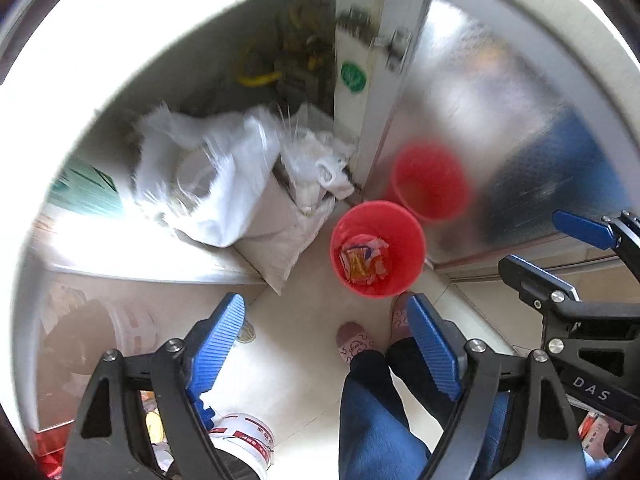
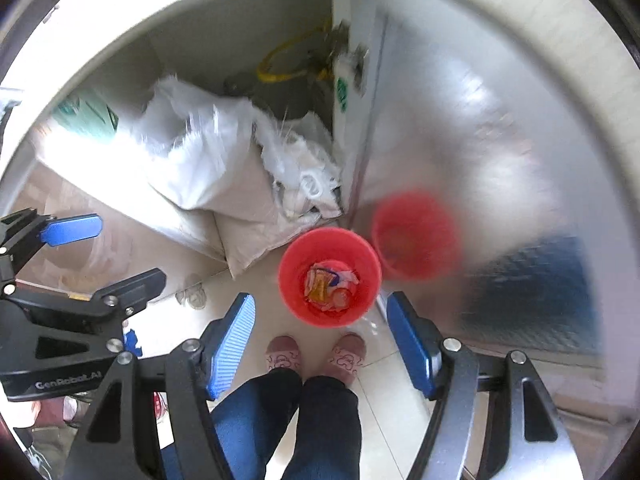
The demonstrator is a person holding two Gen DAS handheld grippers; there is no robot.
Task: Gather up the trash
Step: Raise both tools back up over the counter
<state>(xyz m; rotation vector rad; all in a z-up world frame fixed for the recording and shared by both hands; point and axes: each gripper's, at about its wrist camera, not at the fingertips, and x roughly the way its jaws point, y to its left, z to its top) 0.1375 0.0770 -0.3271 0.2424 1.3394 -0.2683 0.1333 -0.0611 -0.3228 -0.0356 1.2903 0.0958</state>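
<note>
A red bin (image 1: 378,249) stands on the pale tiled floor, and colourful wrappers (image 1: 364,260) lie in its bottom. The right wrist view shows the same red bin (image 2: 329,276) with the wrappers (image 2: 330,284) inside. My left gripper (image 1: 326,344) hangs high above the floor, open, with nothing between its blue pads. My right gripper (image 2: 320,344) is also open and empty, well above the bin. Each gripper shows in the other's view: the right gripper (image 1: 560,248) at the right edge, the left gripper (image 2: 92,252) at the left edge.
A person's feet in pink slippers (image 2: 316,356) stand just before the bin. White sacks and plastic bags (image 1: 240,184) are piled in the corner behind it. A shiny metal door (image 1: 500,140) on the right mirrors the bin. A white bucket (image 1: 248,440) stands low left.
</note>
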